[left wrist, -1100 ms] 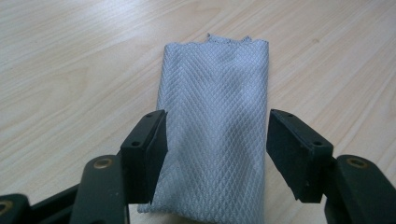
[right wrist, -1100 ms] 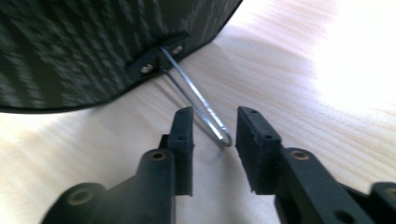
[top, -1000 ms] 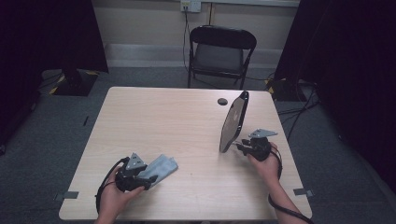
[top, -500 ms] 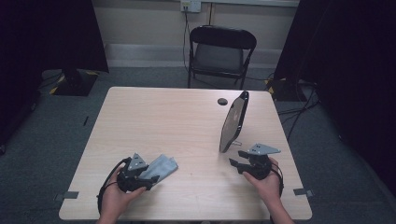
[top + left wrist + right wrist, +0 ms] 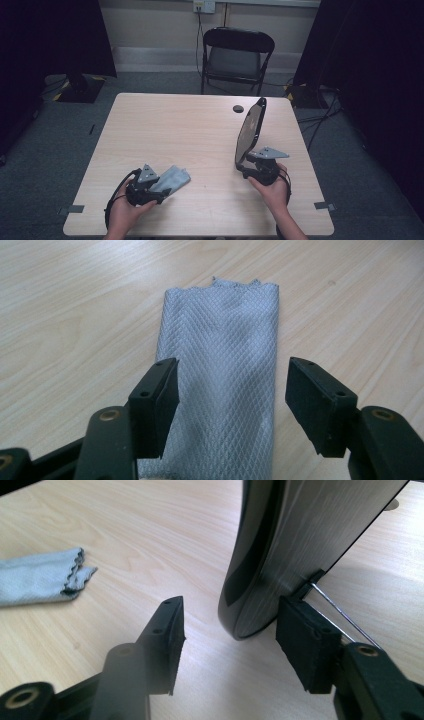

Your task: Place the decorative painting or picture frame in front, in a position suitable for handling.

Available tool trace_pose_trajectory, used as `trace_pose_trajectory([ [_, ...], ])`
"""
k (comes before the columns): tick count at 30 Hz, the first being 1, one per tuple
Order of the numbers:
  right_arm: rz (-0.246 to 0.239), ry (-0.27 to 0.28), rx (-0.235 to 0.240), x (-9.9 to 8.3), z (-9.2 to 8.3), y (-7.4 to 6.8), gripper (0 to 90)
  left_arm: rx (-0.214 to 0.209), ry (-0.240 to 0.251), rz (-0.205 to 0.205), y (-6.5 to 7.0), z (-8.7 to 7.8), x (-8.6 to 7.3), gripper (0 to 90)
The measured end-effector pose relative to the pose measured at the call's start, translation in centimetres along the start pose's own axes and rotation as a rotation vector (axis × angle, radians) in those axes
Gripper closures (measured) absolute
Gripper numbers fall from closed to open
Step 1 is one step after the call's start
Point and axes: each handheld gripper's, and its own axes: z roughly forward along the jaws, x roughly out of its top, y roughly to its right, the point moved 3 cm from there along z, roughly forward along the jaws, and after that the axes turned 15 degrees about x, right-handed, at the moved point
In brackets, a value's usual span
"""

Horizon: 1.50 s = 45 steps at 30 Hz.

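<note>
Both grippers' fingers [image 5: 155,400] apart, low.

The table [image 5: 200,135] is seen from above and in front, with the chair [image 5: 235,55] at the upper middle of the frame. The cloth [image 5: 220,380] is viewed close, low over the wood. The mirror [image 5: 300,545] is viewed close at upper right, the cloth at left being shared.

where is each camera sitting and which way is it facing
High view: above the person's side, looking forward and down at the table; forearms, left gripper, right gripper.
Left gripper view: on that gripper, looking along open jaws straddling the grey cloth.
Right gripper view: on that gripper, open jaws at the standing mirror.
Shared: cloth and mirror.
</note>
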Motion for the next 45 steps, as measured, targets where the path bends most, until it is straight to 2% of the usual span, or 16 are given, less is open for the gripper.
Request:
trace_pose_trajectory([
  [5,-0.018,-0.006,-0.038,0.3,-0.4,0.4,50.0,0.001,-0.005,-0.007,0.0,0.1,-0.1,38.2],
  [8,-0.018,-0.004,-0.040,0.4,-0.7,0.5,49.9,-0.003,-0.005,-0.012,0.0,0.1,-0.1,38.2],
  [10,-0.010,0.004,-0.024,0.5,-0.8,0.4,48.3,-0.002,-0.005,-0.008,0.0,0.1,0.0,38.2],
  [13,-0.015,0.002,-0.024,0.7,-0.5,0.3,46.8,-0.003,-0.008,-0.006,0.0,0.1,0.0,38.2],
  [18,0.005,0.007,-0.013,0.8,0.2,0.3,46.0,-0.004,-0.010,-0.005,0.0,0.1,-0.1,38.2],
  [21,-0.007,-0.009,-0.027,0.9,0.7,0.2,45.2,-0.007,-0.009,-0.014,0.0,0.2,-0.1,38.1],
  [25,0.000,-0.010,-0.047,1.0,0.7,0.3,48.3,-0.007,-0.007,-0.013,0.0,0.2,-0.1,38.1],
  [28,-0.004,-0.024,-0.073,1.1,0.4,0.7,50.2,-0.008,-0.005,-0.016,0.0,0.2,-0.1,38.2],
  [34,-0.006,-0.028,-0.083,0.8,-0.3,1.1,52.3,-0.007,-0.006,-0.006,-0.1,0.3,0.0,38.2],
  [45,-0.005,-0.041,-0.115,-0.2,-2.0,2.5,56.0,-0.006,-0.011,-0.016,-0.1,0.4,-0.1,38.0],
])
